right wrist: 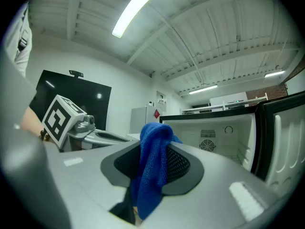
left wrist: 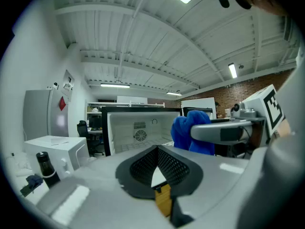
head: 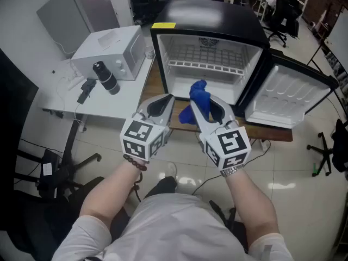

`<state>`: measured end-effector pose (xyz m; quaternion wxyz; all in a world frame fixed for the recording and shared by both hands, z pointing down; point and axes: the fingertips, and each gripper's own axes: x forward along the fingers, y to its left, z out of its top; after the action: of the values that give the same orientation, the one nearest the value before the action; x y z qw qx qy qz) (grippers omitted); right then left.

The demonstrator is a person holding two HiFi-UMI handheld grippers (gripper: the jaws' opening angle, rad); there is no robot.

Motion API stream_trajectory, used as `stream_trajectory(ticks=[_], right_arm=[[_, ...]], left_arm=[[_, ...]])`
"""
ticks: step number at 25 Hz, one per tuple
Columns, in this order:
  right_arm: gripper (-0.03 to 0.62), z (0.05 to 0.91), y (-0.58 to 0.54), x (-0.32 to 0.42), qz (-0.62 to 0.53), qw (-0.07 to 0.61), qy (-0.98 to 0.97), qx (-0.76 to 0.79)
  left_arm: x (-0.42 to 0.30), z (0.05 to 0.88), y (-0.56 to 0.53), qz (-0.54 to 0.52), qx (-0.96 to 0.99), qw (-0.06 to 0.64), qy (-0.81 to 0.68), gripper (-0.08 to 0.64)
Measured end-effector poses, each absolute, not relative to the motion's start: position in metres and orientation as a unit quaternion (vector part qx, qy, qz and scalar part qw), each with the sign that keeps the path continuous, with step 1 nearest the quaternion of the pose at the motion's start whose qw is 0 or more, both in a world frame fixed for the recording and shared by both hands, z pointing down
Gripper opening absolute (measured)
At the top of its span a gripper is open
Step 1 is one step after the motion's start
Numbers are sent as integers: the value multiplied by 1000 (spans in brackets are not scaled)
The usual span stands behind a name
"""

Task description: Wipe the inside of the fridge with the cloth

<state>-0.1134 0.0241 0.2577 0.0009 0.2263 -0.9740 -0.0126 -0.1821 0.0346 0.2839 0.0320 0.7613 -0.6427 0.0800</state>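
Office-workshop backdrop, mini fridge (head: 209, 48) straight ahead, door (head: 288, 94) wide open, giving clear reach inside. Right gripper (head: 206, 103) clamped on blue cloth (head: 199, 94), bunch poking forward as wiping pad, just short of opening. Left gripper (head: 161, 106) jaws together, empty, idle alongside.

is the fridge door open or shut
Open: the fridge door stands wide at the right, and the wire shelf inside shows.

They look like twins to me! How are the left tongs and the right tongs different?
The left tongs hold nothing; the right tongs grip a blue cloth. The left tongs' jaws are shut together; the right tongs' jaws are wedged apart by the cloth. Both point at the open fridge.
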Motion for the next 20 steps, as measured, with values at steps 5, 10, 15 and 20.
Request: stream_trajectory(ticks=[5,10,15,20], right_arm=[[120,258,-1,-141,-19,3,-976,218],[120,256,-31,-183,-34,9,-978,206],[120,258,-68,-226,-44,15,-979,198],[118,268,-98,-260,-47,27,-979,197]], left_arm=[[-213,284,15,83,747,33,-658,6],[-251,285,-15,77,738,41,-669,6],[-286,293,-49,79,737,54,-669,6],[-309,304,-76,83,741,64,-663,6]])
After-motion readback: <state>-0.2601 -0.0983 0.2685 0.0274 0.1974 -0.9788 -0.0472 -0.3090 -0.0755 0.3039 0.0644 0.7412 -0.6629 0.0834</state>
